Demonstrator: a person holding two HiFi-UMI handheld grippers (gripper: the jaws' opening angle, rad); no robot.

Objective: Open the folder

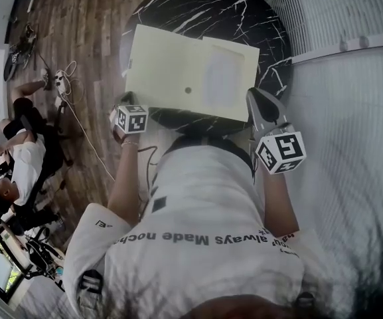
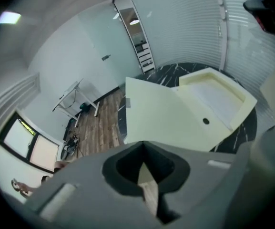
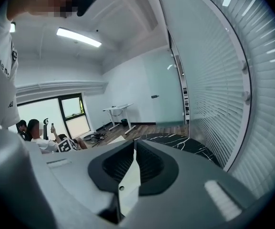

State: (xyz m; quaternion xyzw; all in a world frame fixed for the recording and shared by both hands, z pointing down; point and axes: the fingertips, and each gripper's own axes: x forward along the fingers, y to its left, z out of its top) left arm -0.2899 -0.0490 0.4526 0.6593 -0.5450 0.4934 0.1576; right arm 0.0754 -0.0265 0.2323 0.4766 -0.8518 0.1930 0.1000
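Folder (image 1: 178, 72): pale yellow, flat, plastic, snap-flap type. It lies closed on the near half of the round black white-veined marble table (image 1: 244, 12), flap down and the small dark snap button (image 1: 188, 90) apparently fastened. Its near-left corner looks to poke just past the table's edge. Left claw (image 2: 143, 149) is clenched on nothing, off the table's near-left edge, near that corner. Right claw (image 3: 135, 147) is pinched down to a slit at the folder's near-right corner; only pale folder shows through the slit, and I read nothing clamped. Risks, my call: both claws must spread before any grab, and a nudge with closed tips would just shove the folder. The marble looks slick, so pulling the flap without the other claw pinning the body likely drags the whole thing, and with that corner overhanging it could slide off the near-left edge. If the snap resists, the folder lifts instead of opening. The flap sits flush, so pads may skate off it or dig into the table. Writing: the print on the white shirt (image 1: 204, 238) reads "always Made", rest cut off. The white marker cubes (image 1: 133, 118) carry only black squares. The paler rectangle (image 1: 221, 78) on the folder shows nothing legible.
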